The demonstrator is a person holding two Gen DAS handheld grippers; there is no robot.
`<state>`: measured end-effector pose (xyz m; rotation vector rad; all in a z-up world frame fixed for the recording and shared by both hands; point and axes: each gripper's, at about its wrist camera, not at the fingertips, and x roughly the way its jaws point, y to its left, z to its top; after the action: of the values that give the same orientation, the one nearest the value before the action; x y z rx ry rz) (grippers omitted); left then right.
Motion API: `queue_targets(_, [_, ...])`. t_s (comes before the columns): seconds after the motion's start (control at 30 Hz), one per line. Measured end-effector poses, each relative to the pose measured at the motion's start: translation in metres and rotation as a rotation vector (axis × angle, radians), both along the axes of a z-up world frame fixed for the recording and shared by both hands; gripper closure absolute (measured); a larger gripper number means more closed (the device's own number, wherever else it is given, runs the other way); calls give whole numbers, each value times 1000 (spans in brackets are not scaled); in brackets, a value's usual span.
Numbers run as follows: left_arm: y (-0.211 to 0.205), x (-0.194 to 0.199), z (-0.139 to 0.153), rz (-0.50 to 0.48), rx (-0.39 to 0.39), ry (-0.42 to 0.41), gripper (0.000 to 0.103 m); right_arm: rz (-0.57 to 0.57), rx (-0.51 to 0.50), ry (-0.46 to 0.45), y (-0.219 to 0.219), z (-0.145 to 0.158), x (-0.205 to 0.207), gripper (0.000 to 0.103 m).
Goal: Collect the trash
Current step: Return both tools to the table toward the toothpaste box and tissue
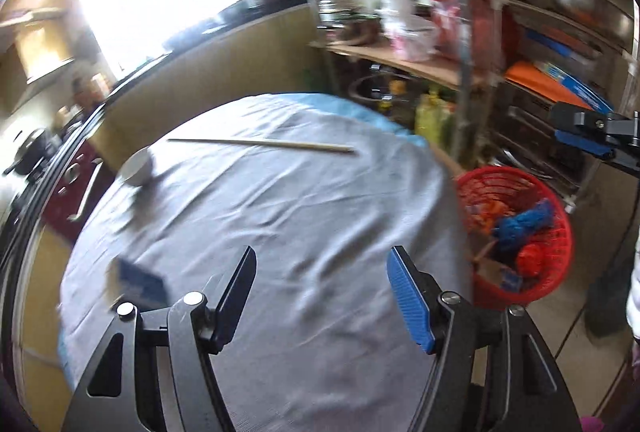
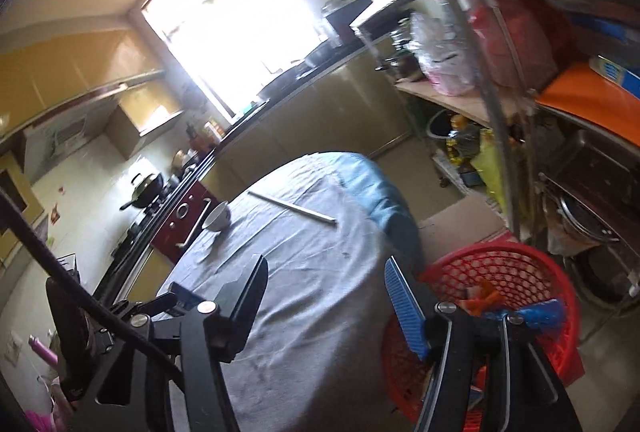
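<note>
Kitchen counter draped in grey cloth (image 1: pixel 280 216), red trash basket (image 1: pixel 560 228) standing on the floor just beside its right edge.
Lying on the cloth: white bowl (image 1: pixel 138 166), long wooden stick (image 1: pixel 260 145), dark blue packet (image 1: pixel 140 282) near the left tongs (image 1: pixel 322 298). Holding blue, orange and red wrappers (image 1: pixel 520 228) inside the basket. Both left tongs and right tongs (image 2: pixel 324 306) standing released, gripping nothing.
</note>
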<state>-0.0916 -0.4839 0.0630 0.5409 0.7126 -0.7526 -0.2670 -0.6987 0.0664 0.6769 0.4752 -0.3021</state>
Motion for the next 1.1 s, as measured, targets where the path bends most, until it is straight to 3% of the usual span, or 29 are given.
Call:
queue_targets(0.3, [79, 30, 12, 180, -35, -59, 34, 137, -82, 43, 61, 26, 58, 35])
queue_targets(0.53, [131, 50, 10, 279, -51, -61, 34, 242, -95, 13, 105, 52, 99, 35])
queue_targets(0.73, [200, 80, 4, 423, -42, -96, 34, 286, -252, -88, 138, 124, 112, 35])
queue_targets(0.77, [217, 88, 2, 466, -38, -106, 34, 281, -300, -122, 144, 141, 110, 29])
queue_targets(0.83, [247, 102, -3, 548, -35, -112, 33, 267, -366, -199, 154, 165, 104, 6])
queue_targets(0.87, [265, 109, -6, 595, -35, -108, 32, 261, -380, -238, 158, 170, 101, 0])
queue_targets(0.9, [280, 109, -8, 632, -36, -103, 32, 265, -359, -267, 160, 167, 100, 0])
queue_targets(0.97, [305, 109, -14, 690, -34, -91, 31, 307, -220, -217, 160, 140, 113, 0])
queue_targets(1.0, [314, 109, -19, 714, -28, -84, 31, 355, -114, -123, 162, 113, 129, 0])
queue_targets(1.07, [326, 111, -29, 748, -8, -67, 31, 410, -1, 62, 172, 57, 156, 0])
queue_targets(1.1, [330, 112, -36, 758, 1, -52, 31, 417, 43, 97, 176, 34, 164, 0])
